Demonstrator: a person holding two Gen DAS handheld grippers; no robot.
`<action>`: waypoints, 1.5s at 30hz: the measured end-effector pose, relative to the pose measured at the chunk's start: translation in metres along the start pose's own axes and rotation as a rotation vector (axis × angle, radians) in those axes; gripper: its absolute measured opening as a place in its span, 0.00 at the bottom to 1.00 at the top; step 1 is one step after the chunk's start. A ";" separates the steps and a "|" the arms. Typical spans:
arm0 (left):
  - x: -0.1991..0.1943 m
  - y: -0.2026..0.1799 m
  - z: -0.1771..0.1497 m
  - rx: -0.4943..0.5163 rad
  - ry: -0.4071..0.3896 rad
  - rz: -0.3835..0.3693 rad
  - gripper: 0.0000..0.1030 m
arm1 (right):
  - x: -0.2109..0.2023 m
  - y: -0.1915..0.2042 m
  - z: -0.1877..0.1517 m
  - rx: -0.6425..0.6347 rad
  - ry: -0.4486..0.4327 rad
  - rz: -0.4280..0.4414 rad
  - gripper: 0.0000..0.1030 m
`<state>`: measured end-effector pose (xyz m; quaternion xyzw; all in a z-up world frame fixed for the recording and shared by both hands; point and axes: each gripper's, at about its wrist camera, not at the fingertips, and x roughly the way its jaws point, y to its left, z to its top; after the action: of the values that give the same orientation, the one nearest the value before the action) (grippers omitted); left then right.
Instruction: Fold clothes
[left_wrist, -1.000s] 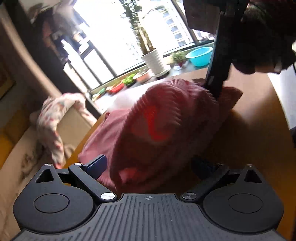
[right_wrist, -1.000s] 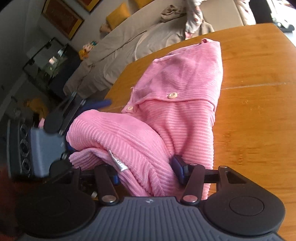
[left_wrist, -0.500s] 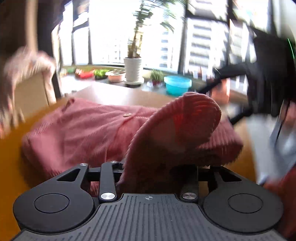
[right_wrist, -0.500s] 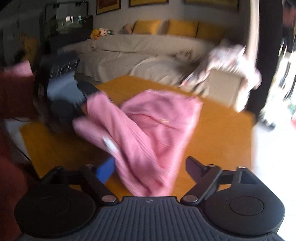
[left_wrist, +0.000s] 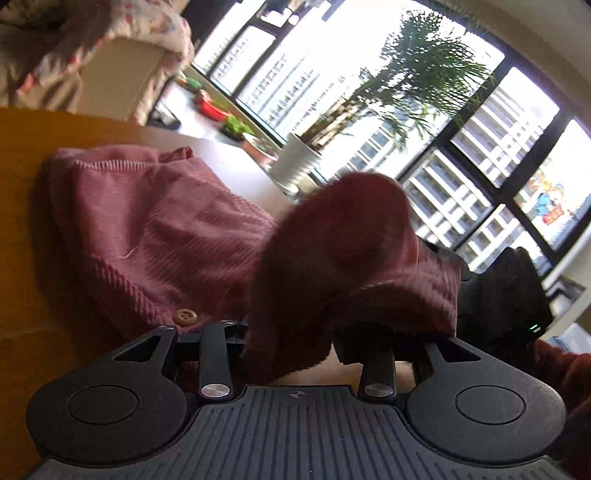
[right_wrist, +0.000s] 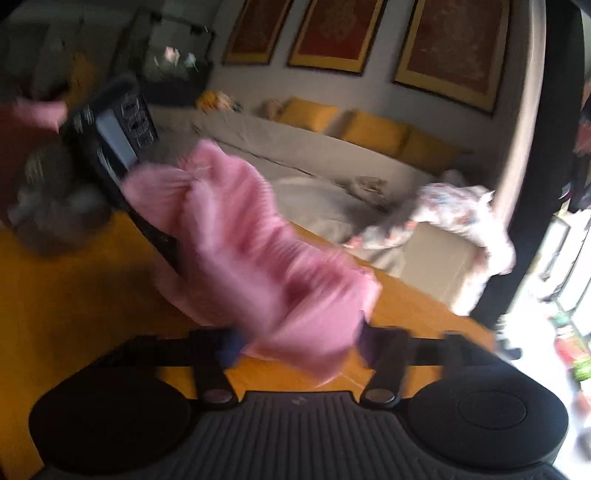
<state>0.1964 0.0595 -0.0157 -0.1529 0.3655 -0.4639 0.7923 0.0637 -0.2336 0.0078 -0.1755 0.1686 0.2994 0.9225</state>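
You are working on a wooden table (left_wrist: 22, 192) in a living room, with a grey sofa (right_wrist: 314, 155) and yellow cushions beyond it on one side and tall windows (left_wrist: 369, 110) with a potted palm (left_wrist: 299, 162) on the other. The pink cardigan (left_wrist: 147, 229) lies bunched on the table, its far part flat toward the windows and its near end lifted off the wood. Your left gripper (left_wrist: 295, 332) has a thick fold of that near end clamped between its partly closed fingers. Your right gripper (right_wrist: 295, 339) is closing, with the cardigan's edge between its fingers; that view is blurred, so I judge rather than see that the pads are already pressing. Keep both grips level with each other and the cloth taut between them, carry the lifted end over the flat part toward the windows, and lay it down square so the button (left_wrist: 184, 316) side does not twist. Set it down gently; ribbed knit stretches and slumps.
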 end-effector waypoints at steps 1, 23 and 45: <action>-0.004 -0.003 -0.003 0.013 0.001 0.004 0.41 | 0.000 0.001 0.002 0.020 0.001 0.018 0.39; -0.050 -0.050 -0.067 -0.351 0.122 -0.185 0.56 | -0.096 -0.002 0.053 0.295 -0.049 0.356 0.38; -0.089 -0.082 -0.024 0.082 -0.072 0.166 0.92 | -0.063 -0.021 0.011 0.720 0.253 0.157 1.00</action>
<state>0.1010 0.0942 0.0539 -0.1064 0.3289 -0.4054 0.8462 0.0301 -0.2760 0.0481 0.1372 0.3884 0.2665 0.8714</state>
